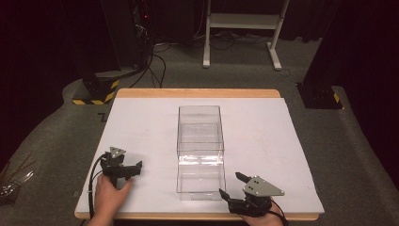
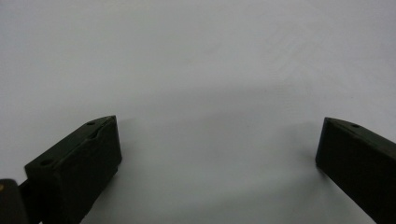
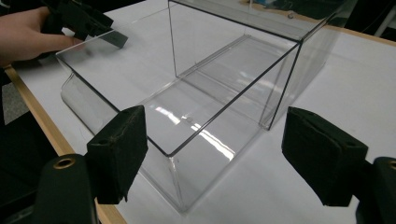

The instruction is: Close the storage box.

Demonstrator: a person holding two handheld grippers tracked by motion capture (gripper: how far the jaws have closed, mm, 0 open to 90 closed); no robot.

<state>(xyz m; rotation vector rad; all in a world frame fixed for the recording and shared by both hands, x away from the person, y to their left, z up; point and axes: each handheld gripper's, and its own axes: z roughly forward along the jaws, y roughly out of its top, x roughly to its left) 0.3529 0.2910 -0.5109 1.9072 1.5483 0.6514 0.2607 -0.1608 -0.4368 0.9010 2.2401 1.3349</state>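
A clear plastic box (image 1: 199, 150) stands in the middle of the white table top (image 1: 273, 141); its far part is taller and its near part is a low tray with an open top. My left gripper (image 1: 124, 165) rests at the near left, well apart from the box, held by a hand (image 1: 109, 195). In the left gripper view the left gripper (image 2: 218, 123) is open over bare white surface. My right gripper (image 1: 231, 184) is open just right of the box's near corner. In the right gripper view the right gripper (image 3: 215, 116) frames the box (image 3: 219, 88), with nothing between its fingers.
The table has a wooden edge (image 1: 197, 92). A black stand with a yellow-striped base (image 1: 96, 94) sits on the floor at the far left, another black base (image 1: 320, 96) at the far right, and a white frame (image 1: 242, 21) behind. The other hand and left gripper (image 3: 84, 21) lie beyond the box.
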